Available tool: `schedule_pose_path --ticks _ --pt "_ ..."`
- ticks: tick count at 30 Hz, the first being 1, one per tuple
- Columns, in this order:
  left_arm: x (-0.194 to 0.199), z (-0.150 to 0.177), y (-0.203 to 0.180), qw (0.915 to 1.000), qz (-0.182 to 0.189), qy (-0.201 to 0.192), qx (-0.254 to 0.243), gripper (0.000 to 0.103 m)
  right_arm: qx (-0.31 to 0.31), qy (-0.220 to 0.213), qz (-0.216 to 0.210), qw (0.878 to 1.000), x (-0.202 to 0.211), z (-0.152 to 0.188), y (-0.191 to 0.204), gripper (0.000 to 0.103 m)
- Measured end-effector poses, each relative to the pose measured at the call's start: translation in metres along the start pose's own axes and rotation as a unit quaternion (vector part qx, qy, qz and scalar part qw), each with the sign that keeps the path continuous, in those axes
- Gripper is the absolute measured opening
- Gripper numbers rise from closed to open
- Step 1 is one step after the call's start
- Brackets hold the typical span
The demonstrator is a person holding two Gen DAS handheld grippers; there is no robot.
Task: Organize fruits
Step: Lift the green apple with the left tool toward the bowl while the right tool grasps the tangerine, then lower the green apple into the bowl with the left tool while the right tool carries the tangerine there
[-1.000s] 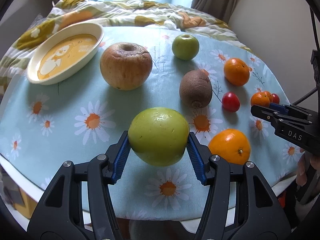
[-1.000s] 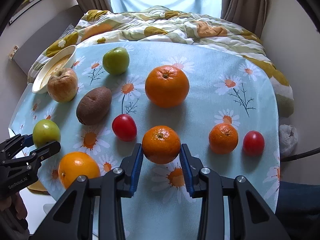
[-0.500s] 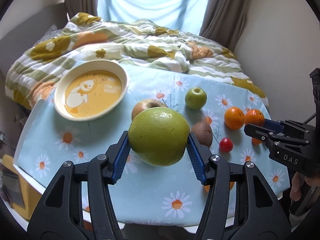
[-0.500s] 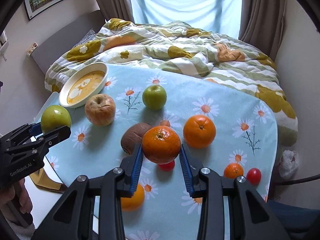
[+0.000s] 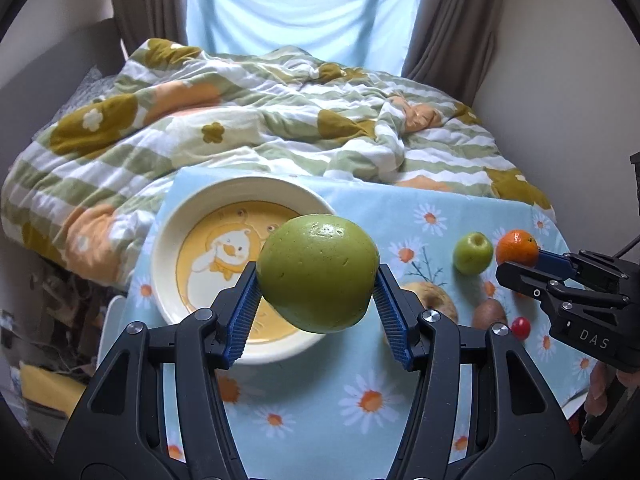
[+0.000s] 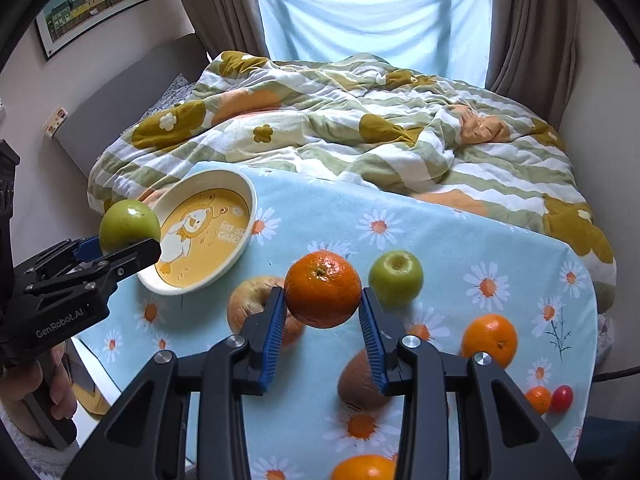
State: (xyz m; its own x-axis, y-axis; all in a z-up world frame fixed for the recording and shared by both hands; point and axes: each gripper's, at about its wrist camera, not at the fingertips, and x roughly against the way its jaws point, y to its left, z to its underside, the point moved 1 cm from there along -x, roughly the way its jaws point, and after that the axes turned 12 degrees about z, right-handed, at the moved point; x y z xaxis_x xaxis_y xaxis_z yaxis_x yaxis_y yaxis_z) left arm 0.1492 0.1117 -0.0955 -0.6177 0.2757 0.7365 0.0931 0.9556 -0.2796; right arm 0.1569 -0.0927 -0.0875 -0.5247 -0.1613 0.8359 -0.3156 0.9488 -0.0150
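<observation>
left wrist view: left gripper (image 5: 318, 304) clamps a green apple (image 5: 318, 272) above the bowl (image 5: 172, 236) for dropping, right gripper (image 6: 322, 320) squeezing an orange (image 6: 322, 288).

Left gripper (image 5: 318, 300) clamps green apple (image 5: 318, 276) above yellow-centred bowl (image 5: 172, 240) on daisy cloth (image 5: 360, 360); right gripper (image 5: 508, 266) at frame's right pinches an orange (image 5: 517, 247).

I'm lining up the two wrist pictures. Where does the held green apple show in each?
Left wrist: the green apple sits centre frame, clamped in the left gripper, in front of the bowl.
Right wrist: the same apple is at the left edge, beside that bowl.
Shared landmark: the duck-print bowl.
</observation>
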Motion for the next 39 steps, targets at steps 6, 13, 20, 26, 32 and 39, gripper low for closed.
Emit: schedule_pose_path --ticks 6,13,20,26,32,39 --pt "-0.028 -0.025 0.052 0.9996 0.009 0.023 -0.016 0.062 -0.024 0.013 0.009 1.0 -0.028 -0.022 0.036 0.034" --pt "-0.071 -0.04 0.089 0.9968 0.02 0.06 -0.048 0.062 -0.055 0.032 0.025 0.998 -0.058 -0.039 0.06 0.034" --pt "-0.101 -0.044 0.099 0.9926 0.039 0.085 -0.077 0.062 -0.084 0.047 0.046 0.994 -0.071 -0.042 0.064 0.034" --pt "-0.114 -0.044 0.098 0.9887 0.046 0.099 -0.103 0.063 -0.106 0.053 0.062 0.991 -0.071 -0.039 0.062 0.034" --pt "-0.114 -0.047 0.092 0.9875 0.032 0.092 -0.124 0.101 -0.115 0.053 0.069 0.99 -0.065 -0.037 0.06 0.034" --pt "-0.093 -0.049 0.084 0.9882 0.019 0.076 -0.132 0.103 -0.107 0.044 0.063 0.991 -0.061 -0.042 0.055 0.034"
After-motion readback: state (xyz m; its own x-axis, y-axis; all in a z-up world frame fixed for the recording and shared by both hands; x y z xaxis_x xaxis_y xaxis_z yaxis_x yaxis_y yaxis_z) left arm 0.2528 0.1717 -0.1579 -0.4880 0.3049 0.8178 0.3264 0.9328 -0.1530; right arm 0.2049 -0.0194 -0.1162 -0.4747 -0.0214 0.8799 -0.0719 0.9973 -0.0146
